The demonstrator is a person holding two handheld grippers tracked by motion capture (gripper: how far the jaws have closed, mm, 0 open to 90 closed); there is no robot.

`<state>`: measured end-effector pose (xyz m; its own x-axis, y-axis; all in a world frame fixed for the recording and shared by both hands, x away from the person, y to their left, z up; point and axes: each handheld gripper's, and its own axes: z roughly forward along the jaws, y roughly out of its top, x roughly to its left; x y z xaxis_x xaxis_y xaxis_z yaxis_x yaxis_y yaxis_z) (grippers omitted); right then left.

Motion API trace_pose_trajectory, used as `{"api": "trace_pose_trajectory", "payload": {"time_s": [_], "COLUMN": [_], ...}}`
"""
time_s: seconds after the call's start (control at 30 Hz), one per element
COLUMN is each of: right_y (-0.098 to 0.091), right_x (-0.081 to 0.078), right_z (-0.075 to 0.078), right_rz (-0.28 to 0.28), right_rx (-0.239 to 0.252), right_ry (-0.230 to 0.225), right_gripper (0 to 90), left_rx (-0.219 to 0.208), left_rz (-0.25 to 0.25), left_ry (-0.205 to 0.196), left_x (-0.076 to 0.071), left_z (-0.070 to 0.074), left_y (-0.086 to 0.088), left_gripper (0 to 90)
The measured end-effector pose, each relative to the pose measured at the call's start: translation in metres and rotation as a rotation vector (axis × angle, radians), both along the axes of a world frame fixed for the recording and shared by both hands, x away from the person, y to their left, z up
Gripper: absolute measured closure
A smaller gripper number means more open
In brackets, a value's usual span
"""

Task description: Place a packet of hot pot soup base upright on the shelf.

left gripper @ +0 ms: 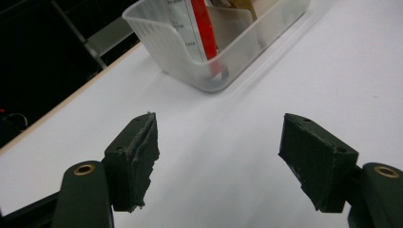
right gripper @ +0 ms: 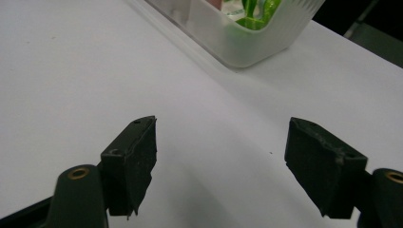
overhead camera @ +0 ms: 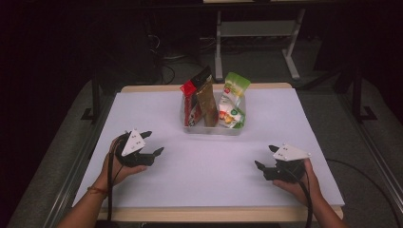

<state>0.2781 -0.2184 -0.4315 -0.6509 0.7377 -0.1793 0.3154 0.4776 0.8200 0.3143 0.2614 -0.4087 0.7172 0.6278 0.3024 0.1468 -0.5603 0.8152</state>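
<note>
White paper-covered tabletop (overhead camera: 157, 114) on a pale wood board, dark lab floor and desk legs behind; translucent white plastic bin (overhead camera: 212, 128) sits at the far centre of the sheet, well apart from both hands; inside it stand three packets: red-and-black snack pouch (overhead camera: 192, 99) at the left end, brown foil pouch (overhead camera: 207, 102) leaning against it, green-and-white bag (overhead camera: 233, 97) at the right end; all three stick up above the rim, tilted, touching or nearly touching each other

left gripper (overhead camera: 153, 144) near the near-left of the sheet, jaws released wide, nothing between them; its own view looks along the pads (left gripper: 135, 156) at the bin's corner (left gripper: 190, 61) with the red pouch edge (left gripper: 205, 33) showing through the wall

right gripper (overhead camera: 267, 156) near the near-right, jaws also spread apart and empty; its view has the bin's rounded corner (right gripper: 247, 45) ahead with the green bag (right gripper: 256, 7) inside

judgement: nothing grasped yet, both tools hover short of the bin; likely next is a reach for a packet

risks: pouches lean on each other, so pulling one could tip its neighbours; bin looks light and unanchored, so a jaw catching the rim could drag or slide it on the smooth paper; thin glossy film may slip from the worn pads if pinched only at the top edge; both hands converging on one small bin could collide
</note>
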Motion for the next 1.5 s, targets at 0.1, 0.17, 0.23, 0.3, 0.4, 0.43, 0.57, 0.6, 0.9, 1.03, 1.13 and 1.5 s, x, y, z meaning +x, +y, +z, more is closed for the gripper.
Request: {"api": "trace_pose_trajectory", "payload": {"time_s": [0.1,0.17,0.23,0.3,0.4,0.43,0.57,0.6,0.9,1.03,1.13,1.5], "right_y": [-0.002,-0.002,-0.003,-0.004,-0.005,-0.005,-0.008,-0.009,-0.013,-0.009,-0.005,-0.002], "right_x": [0.0,0.001,0.001,0.002,0.001,0.001,0.0,0.0,-0.002,-0.004,-0.004,-0.013], "right_z": [0.001,0.001,0.001,0.0,0.0,0.0,0.001,0.001,0.003,0.004,0.004,-0.007], "right_rz": [-0.008,-0.01,-0.012,-0.02,-0.032,-0.033,-0.029,-0.029,-0.054,-0.037,-0.045,-0.082], "right_rx": [-0.003,0.005,0.008,0.006,0.007,0.006,0.025,0.026,0.055,0.061,0.058,-0.036], "right_ry": [-0.014,-0.018,-0.028,-0.028,-0.042,-0.043,-0.049,-0.053,-0.062,-0.058,-0.045,-0.056], "right_gripper": [23.9,23.1,21.7,19.7,19.2,18.8,18.0,18.0,17.6,17.4,17.6,18.8], "left_rx": [-0.039,-0.054,-0.086,-0.105,-0.15,-0.168,-0.162,-0.149,-0.206,-0.226,-0.241,-0.249], "left_rz": [-0.004,0.008,0.021,0.028,0.043,0.056,0.083,0.087,0.129,0.147,0.146,0.136], "left_ry": [0.028,0.028,0.043,0.053,0.065,0.055,0.026,0.03,0.035,0.038,0.039,0.054], "left_x": [-0.008,-0.014,-0.019,-0.023,-0.029,-0.031,-0.037,-0.039,-0.054,-0.056,-0.055,-0.054], "left_z": [-0.006,-0.009,-0.011,-0.013,-0.012,-0.011,-0.015,-0.017,-0.028,-0.031,-0.031,-0.033], "left_y": [0.011,0.02,0.029,0.038,0.05,0.054,0.063,0.064,0.082,0.087,0.088,0.089], "left_gripper": [26.5,25.5,23.8,22.5,19.1,18.8,18.9,18.9,17.4,17.0,16.7,16.6]}}
